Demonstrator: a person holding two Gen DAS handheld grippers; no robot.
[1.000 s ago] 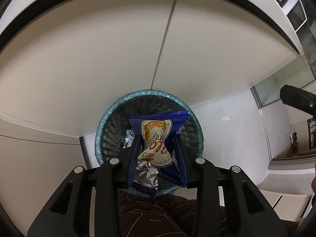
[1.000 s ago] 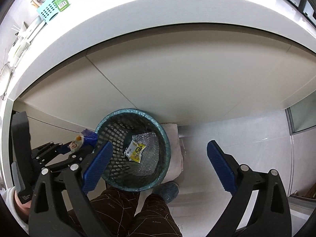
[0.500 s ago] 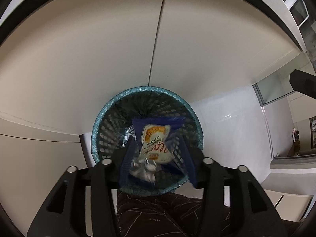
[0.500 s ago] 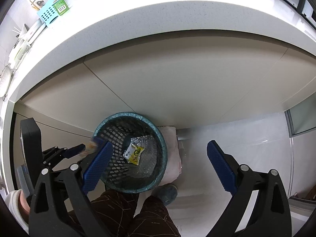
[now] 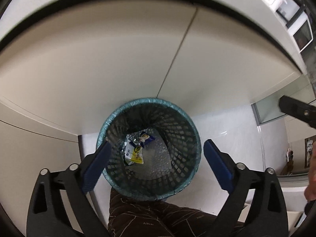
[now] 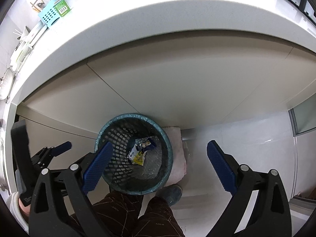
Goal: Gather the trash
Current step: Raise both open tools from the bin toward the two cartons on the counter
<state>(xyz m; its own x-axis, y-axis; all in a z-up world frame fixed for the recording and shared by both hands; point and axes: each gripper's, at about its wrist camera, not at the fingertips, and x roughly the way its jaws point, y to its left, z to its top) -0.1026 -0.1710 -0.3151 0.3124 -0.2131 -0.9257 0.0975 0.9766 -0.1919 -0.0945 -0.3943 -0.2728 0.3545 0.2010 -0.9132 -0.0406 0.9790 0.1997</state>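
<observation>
A teal mesh trash bin stands on the floor against the cabinet; it also shows in the right wrist view. At its bottom lie a blue snack wrapper and a yellow-white wrapper, also seen from the right wrist, blue and yellow-white. My left gripper is open and empty, straight above the bin. My right gripper is open and empty, above the bin's right side. The left gripper also shows in the right wrist view.
Beige cabinet doors rise behind the bin under a white countertop. A pink cloth lies right of the bin. The person's brown-trousered legs and a slipper are below. A blue basket sits on the counter.
My left gripper opened and let go of the blue snack wrapper, which fell to the bottom of the bin. The right gripper stayed open, drifting slightly.
</observation>
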